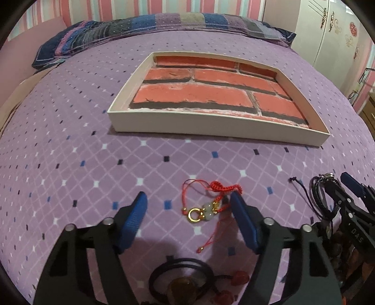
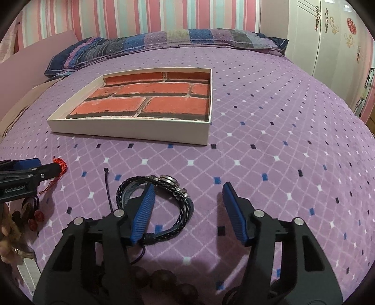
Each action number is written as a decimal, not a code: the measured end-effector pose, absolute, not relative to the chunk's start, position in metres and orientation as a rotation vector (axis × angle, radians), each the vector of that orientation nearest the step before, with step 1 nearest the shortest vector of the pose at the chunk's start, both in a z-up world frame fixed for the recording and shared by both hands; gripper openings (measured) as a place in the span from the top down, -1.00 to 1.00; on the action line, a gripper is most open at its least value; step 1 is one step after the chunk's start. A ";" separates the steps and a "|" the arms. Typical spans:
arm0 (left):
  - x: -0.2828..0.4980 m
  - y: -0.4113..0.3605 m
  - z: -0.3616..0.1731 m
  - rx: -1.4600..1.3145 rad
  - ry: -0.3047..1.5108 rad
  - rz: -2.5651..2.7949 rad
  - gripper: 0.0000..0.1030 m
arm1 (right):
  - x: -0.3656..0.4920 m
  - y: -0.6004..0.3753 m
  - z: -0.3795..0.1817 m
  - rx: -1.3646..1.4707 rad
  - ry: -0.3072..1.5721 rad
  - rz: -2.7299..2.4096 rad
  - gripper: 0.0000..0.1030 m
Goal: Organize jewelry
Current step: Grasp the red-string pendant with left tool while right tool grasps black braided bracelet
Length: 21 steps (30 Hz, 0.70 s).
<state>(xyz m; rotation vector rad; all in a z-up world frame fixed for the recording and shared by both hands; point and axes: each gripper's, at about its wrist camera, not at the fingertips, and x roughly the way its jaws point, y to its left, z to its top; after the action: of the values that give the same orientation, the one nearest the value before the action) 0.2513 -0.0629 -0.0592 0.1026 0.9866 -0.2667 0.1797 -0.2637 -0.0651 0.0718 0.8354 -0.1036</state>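
while hanging low over a purple bed cover (image 1: 70, 140) dotted with small white and blue diamonds, left claw (image 1: 188, 196) spread apart and gripping nothing, one blue finger on each side of a red string bracelet (image 1: 211, 207) with a gold ring and a pale stone, low in the middle of the left view. right claw (image 2: 189, 186) also apart and gripping nothing, its left finger lying over a black braided bracelet (image 2: 185, 204) at lower middle of the right view, its other finger over bare cover. farther up, a flat white box (image 1: 211, 126) with a red brick picture inside. at the top, a striped pillow (image 1: 164, 23), a pink and pale blue striped wall (image 2: 140, 16). upper right, a white wardrobe (image 2: 328, 35) with curly gold trim.
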 end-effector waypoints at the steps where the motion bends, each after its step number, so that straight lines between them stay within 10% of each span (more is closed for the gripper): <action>1: 0.252 -0.063 -0.059 0.101 0.984 -0.272 -0.34 | 0.180 -0.263 -0.065 0.070 0.833 -0.101 -0.13; 21: 0.267 -0.070 -0.063 0.069 0.975 -0.352 0.65 | 0.188 -0.252 -0.069 0.060 0.833 -0.053 0.65</action>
<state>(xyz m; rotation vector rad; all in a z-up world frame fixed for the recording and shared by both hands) 0.2667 -0.0698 -0.0632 0.0691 0.9747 -0.3519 0.1883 -0.2523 -0.0695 0.0598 0.8333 -0.0530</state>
